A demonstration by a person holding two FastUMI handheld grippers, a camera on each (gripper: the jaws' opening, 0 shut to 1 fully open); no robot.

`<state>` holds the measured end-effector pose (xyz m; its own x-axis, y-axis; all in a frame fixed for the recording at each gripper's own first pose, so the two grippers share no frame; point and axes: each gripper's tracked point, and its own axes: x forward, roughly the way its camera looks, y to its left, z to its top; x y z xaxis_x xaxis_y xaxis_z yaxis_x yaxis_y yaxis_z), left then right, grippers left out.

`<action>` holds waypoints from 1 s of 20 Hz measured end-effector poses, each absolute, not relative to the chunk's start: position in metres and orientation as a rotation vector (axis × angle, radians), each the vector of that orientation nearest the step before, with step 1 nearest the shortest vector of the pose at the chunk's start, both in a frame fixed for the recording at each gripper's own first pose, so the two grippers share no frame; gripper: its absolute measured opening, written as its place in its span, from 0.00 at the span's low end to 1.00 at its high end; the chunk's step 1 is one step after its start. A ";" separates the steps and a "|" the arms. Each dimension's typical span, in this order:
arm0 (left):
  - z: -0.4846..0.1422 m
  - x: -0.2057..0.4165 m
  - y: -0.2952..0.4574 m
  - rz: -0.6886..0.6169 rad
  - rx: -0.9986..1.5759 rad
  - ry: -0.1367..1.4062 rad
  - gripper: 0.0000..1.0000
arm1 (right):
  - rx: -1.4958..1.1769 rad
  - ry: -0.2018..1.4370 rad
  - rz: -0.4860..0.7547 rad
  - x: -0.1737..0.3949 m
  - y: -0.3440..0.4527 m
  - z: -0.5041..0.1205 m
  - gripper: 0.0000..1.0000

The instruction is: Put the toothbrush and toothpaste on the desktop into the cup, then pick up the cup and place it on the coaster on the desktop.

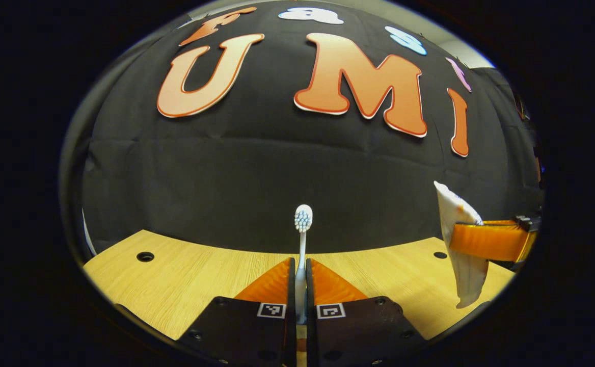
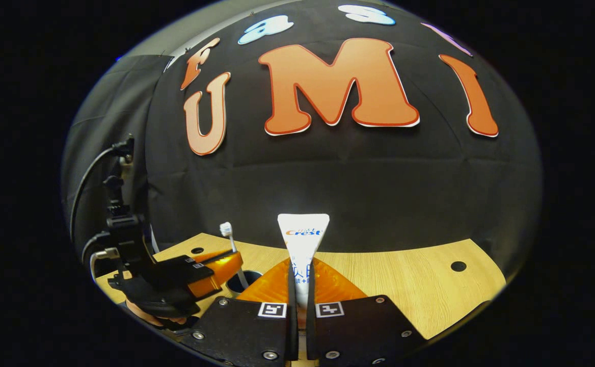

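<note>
Left gripper view: tongs (image 1: 300, 285) pinch slim bristled toothbrush (image 1: 302, 229).

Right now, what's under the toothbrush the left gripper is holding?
The toothbrush, upright in the left gripper, hangs over a dark round opening above the wooden desktop; the right gripper covers the rest.

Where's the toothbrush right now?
The toothbrush stands upright, bristles up, clamped in the left gripper above the wooden table; the right gripper view shows it at the left, beside the toothpaste.
</note>
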<state>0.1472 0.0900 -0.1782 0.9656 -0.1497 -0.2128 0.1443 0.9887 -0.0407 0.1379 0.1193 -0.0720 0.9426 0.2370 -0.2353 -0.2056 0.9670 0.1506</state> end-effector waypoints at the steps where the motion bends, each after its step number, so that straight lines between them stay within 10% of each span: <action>1: -0.184 0.149 0.089 -0.151 -0.022 0.230 0.07 | 0.126 0.252 0.229 0.138 0.121 -0.072 0.06; 20: -0.215 0.144 0.083 -0.156 -0.027 0.329 0.13 | 0.139 0.258 0.218 0.113 0.114 -0.066 0.06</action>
